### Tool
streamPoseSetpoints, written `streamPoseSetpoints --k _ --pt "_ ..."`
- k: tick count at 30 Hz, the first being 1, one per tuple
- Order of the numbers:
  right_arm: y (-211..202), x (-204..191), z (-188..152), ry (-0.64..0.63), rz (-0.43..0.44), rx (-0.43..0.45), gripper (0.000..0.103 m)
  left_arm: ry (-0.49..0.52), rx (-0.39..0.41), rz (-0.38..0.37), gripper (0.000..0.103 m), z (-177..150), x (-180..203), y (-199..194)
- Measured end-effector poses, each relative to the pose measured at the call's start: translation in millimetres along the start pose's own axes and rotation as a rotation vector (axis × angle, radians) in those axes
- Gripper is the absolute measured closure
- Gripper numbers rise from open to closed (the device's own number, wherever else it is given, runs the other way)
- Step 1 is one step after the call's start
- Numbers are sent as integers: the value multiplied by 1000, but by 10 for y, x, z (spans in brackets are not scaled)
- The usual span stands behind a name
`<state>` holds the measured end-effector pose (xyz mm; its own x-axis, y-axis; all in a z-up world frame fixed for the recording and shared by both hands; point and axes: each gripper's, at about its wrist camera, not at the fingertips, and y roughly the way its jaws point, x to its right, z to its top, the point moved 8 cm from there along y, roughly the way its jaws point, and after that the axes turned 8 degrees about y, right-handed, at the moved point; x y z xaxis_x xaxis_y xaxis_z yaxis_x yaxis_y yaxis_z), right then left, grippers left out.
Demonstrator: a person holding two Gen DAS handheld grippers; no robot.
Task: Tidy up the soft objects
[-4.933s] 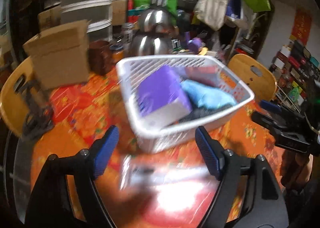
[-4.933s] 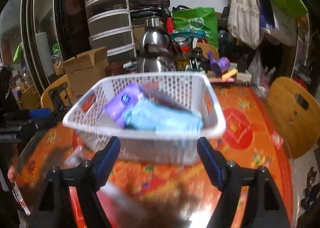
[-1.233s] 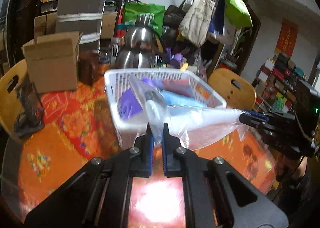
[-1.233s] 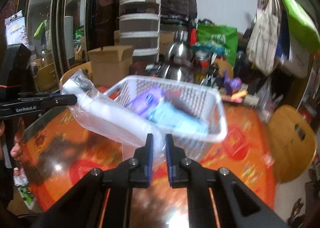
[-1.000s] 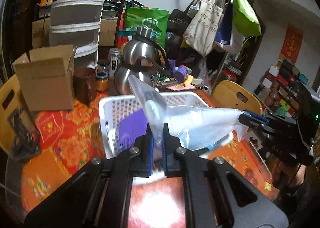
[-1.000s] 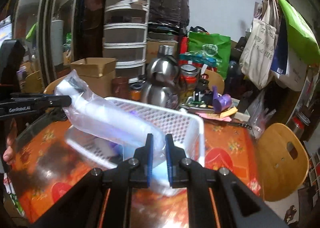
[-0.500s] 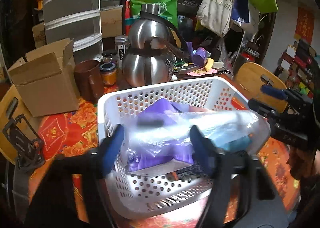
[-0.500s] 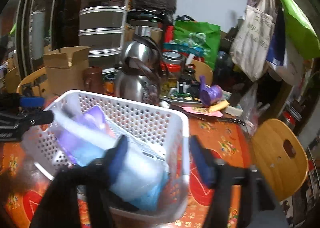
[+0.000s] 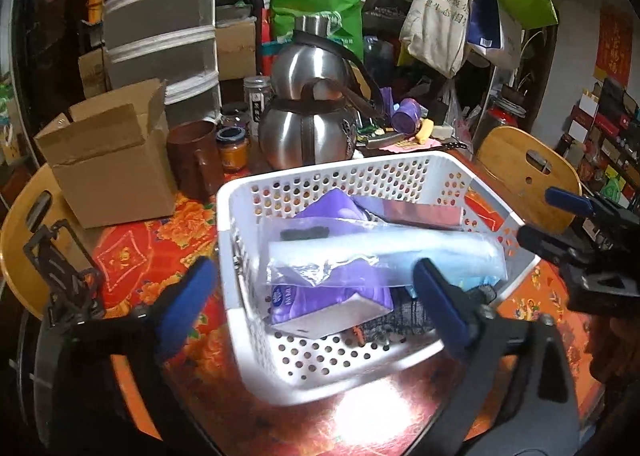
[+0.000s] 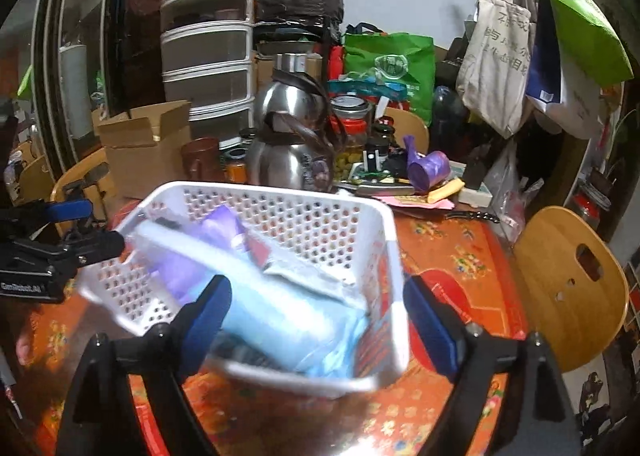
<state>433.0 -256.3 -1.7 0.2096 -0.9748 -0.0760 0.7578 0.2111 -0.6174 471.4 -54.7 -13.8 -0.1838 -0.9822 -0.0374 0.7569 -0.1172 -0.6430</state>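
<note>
**Bagged roll lying in the basket, both claws spread**

The left claw [image 9: 316, 296] is being held spread wide over the near edge of the white basket [image 9: 256, 336], nothing being gripped. The right claw [image 10: 318, 320] is likewise being held spread and empty at the basket's other end [image 10: 384, 232]. A clear bag [image 9: 380, 252] holding a white roll is lying across the top of the basket's contents, on a purple pack [image 9: 320, 304] and what is probably a blue cloth [image 10: 328, 340], blurred in the right view. The basket is being carried by the red-patterned tabletop [image 9: 152, 240], with a steel kettle [image 9: 308, 128] and a cardboard box [image 9: 112, 172] standing behind it.
</note>
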Motion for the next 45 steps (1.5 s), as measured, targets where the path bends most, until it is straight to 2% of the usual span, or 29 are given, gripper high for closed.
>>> streamPoseSetpoints --k 7,12,16,20,22,24,26,29,31,45 --pt "-513 -165 -306 84 69 6 11 35 6 47 0 -301 -35 -451" --pt "-980 -160 -617 148 -16 -8 10 43 17 60 0 -609 -31 -1027" --pt "-1459 -279 -924 151 -76 42 9 20 59 51 0 -978 66 -1637" --pt "-1833 -406 -1207 234 -27 21 9 21 87 78 0 -1315 215 -2177" --pt "-2033 -496 -1308 248 5 38 9 20 94 62 0 -1428 293 -2366" --pt "-2121 -580 -1351 214 1 26 9 -17 106 23 0 -1508 339 -2537" --pt "-2135 -634 -1349 190 -15 20 9 -26 100 16 0 -1516 384 -2607" --pt "-2081 -640 -1308 187 -48 13 9 -4 107 45 0 -1470 462 -2661" --pt "-2047 -655 -1290 197 -22 4 9 14 117 40 0 -1442 551 -2697" --pt "-1962 -683 -1269 161 -51 15 9 36 86 19 0 -1271 744 -2414"
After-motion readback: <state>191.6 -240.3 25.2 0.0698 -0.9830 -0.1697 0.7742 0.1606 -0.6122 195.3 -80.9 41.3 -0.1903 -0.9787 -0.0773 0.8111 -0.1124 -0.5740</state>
